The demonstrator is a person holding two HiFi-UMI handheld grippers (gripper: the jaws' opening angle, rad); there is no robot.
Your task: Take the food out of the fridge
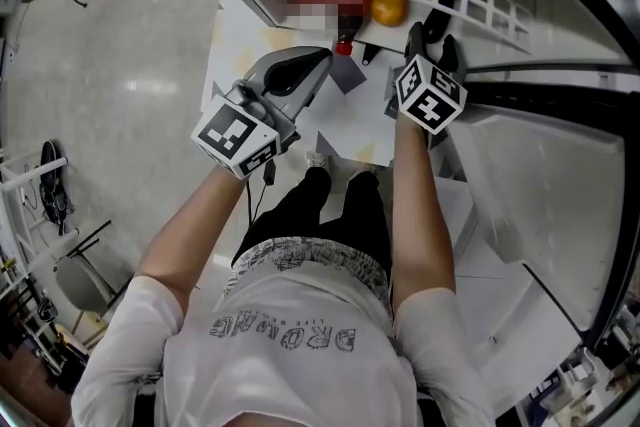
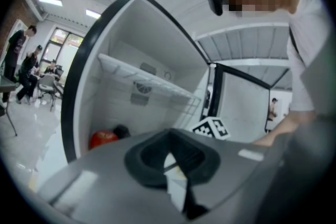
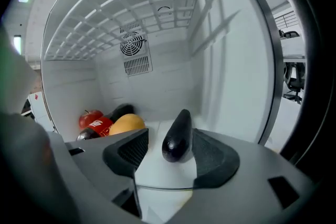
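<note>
A dark purple eggplant (image 3: 177, 136) lies on the white fridge floor (image 3: 157, 178) between the jaws of my right gripper (image 3: 170, 134). Those jaws stand wide; the left pad (image 3: 128, 149) is clear of it. Further back at the left lie a yellow-orange fruit (image 3: 126, 124), a red-labelled cola bottle (image 3: 97, 127) and a red apple (image 3: 90, 117). In the head view the right gripper (image 1: 430, 35) reaches into the fridge beside the orange fruit (image 1: 388, 8). My left gripper (image 1: 300, 70) hangs outside the opening, its fingertips together and holding nothing.
A white wire shelf (image 3: 136, 13) spans the compartment above the food. A round fan grille (image 3: 131, 44) sits on the back wall. The open fridge door (image 1: 540, 175) stands at the right. People sit in the room (image 2: 31, 76) far to the left.
</note>
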